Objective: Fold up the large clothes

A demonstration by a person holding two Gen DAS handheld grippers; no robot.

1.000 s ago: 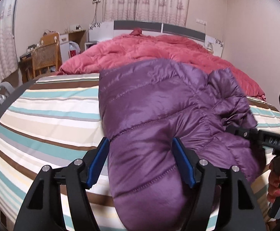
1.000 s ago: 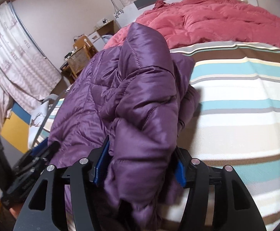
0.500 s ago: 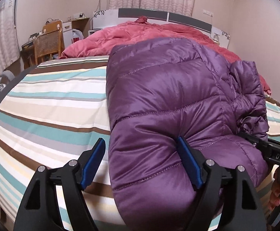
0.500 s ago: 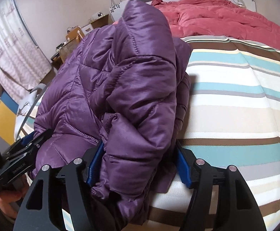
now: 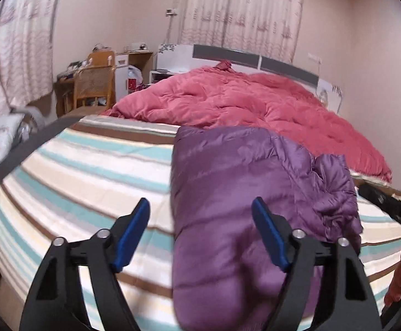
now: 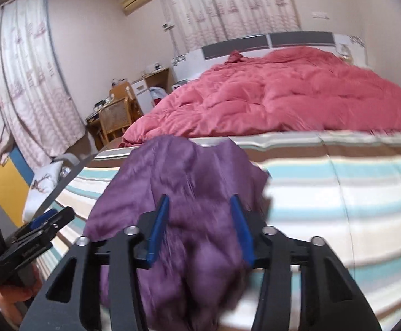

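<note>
On the striped bed (image 5: 90, 165), the purple down jacket (image 5: 228, 193) lay folded into a long bundle near the foot edge, probably so its bulk could be pressed flat. The left hand-held gripper (image 5: 200, 234) stood spread wide, the jacket's near edge between its blue pads but seemingly unclamped. The right hand-held gripper (image 6: 200, 229) was narrower, apparently pinching the jacket's bunched end, though blur left that uncertain. The pink duvet (image 5: 255, 104) lay beyond.
</note>
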